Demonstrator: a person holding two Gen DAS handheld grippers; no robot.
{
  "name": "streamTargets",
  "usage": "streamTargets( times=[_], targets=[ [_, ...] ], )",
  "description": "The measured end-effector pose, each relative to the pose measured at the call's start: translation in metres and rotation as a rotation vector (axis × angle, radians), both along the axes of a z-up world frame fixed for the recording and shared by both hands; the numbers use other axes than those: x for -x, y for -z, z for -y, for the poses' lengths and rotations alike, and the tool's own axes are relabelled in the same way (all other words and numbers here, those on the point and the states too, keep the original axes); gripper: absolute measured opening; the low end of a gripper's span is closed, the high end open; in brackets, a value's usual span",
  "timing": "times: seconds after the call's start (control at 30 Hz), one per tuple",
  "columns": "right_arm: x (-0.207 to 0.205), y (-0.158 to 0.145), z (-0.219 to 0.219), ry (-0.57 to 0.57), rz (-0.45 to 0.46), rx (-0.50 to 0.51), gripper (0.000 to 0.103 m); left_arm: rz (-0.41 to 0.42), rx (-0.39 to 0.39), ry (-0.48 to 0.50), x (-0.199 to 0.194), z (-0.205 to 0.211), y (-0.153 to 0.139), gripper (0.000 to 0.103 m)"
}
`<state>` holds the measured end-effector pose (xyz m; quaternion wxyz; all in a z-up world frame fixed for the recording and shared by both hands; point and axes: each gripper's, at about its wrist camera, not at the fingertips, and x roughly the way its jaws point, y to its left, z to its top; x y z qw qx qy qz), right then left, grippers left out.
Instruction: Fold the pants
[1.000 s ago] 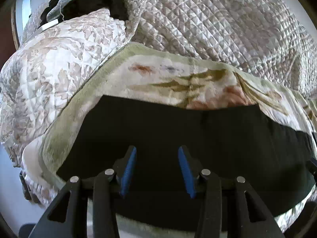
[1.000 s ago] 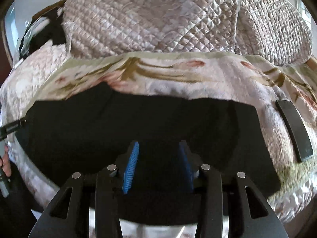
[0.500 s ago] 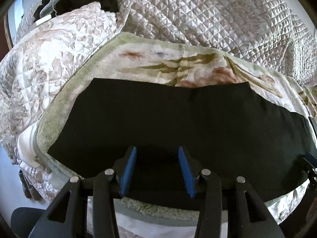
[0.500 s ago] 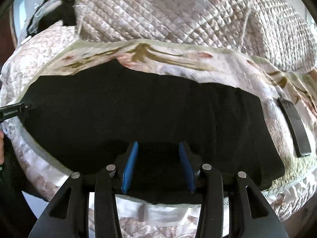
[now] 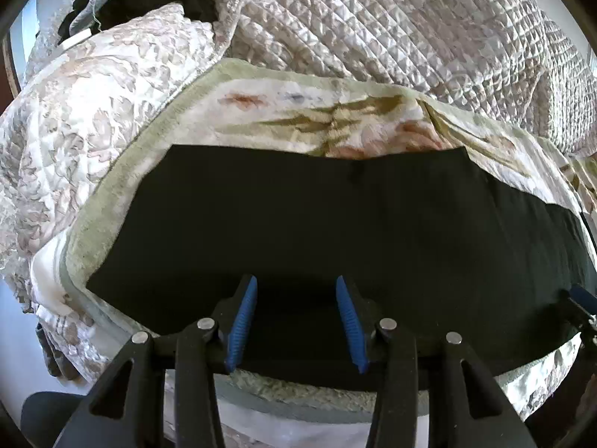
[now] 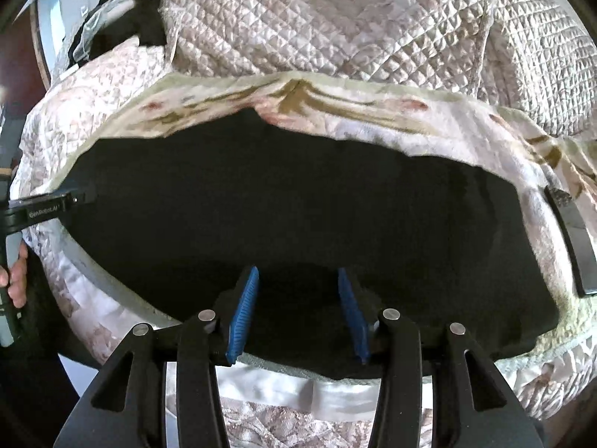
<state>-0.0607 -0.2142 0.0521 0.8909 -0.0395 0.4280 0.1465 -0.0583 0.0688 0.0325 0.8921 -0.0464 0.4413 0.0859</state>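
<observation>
Pants (image 5: 335,231) black, flat across the frame middle on the floral blanket (image 5: 298,112), your left gripper (image 5: 296,321) and right gripper (image 6: 296,313) low center, both jaws apart, holding nothing.

pants (image 5: 335,224) on blanket (image 5: 298,112), quilt (image 5: 410,30) behind

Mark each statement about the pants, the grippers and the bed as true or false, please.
1. The black pants lie spread flat on a floral blanket. True.
2. The left gripper is shut on the pants. False: its fingers stand apart, holding nothing.
3. A flat dark object lies on the blanket to the right of the pants. True.
4. The right gripper holds a white shirt. False: it is open and empty.
</observation>
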Motion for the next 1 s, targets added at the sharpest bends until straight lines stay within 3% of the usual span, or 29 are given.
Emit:
streamTargets(
  times=[0.43,0.53,1.0],
  targets=[
    [-0.02,0.004,0.02,0.082,-0.019,0.02,0.045,0.005,0.0,-0.052,-0.012,-0.025,-0.003,0.047],
    [-0.023,0.005,0.021,0.078,-0.025,0.025,0.045,-0.023,0.003,-0.051,-0.017,-0.028,0.004,0.047],
    [-0.024,-0.006,-0.001,0.024,-0.024,-0.017,0.045,0.004,0.012,-0.059,-0.02,-0.041,-0.01,0.047]
  ],
)
